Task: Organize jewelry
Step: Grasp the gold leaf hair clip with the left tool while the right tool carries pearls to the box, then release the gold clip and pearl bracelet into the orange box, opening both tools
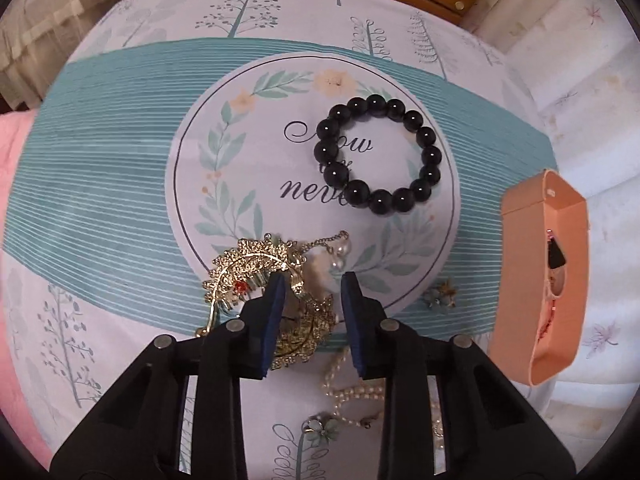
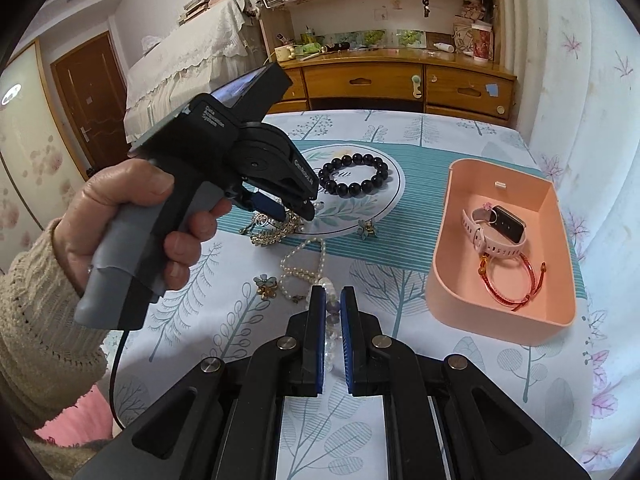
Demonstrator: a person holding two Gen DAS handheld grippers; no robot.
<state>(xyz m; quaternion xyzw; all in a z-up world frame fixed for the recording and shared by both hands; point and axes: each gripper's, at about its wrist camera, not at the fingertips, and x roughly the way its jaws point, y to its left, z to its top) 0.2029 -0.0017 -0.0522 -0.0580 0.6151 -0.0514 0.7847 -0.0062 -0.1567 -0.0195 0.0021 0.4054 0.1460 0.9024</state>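
My left gripper point(image 1: 313, 285) point(image 2: 289, 215) points down over a gold filigree hair ornament point(image 1: 256, 268) point(image 2: 267, 236) at the near edge of the round printed mat point(image 1: 256, 160). Its jaws stand narrowly open around the ornament, and the right pad shows a small gap. A black bead bracelet point(image 1: 378, 154) point(image 2: 354, 176) lies on the mat. My right gripper point(image 2: 333, 294) is shut on a clear bead bracelet point(image 2: 329, 346) seen edge-on between its pads. The pink tray point(image 1: 520, 320) point(image 2: 500, 184) at the right holds a pink-strapped watch point(image 2: 496, 228) and a red cord bracelet point(image 2: 508, 284).
A pearl necklace point(image 1: 352, 392) point(image 2: 302, 264) and two small flower pieces point(image 1: 322, 432) point(image 1: 440, 296) lie on the tree-print cloth near the ornament. A person's hand point(image 2: 132, 216) in a knit sleeve grips the left tool. A wooden desk point(image 2: 400, 80) stands behind the table.
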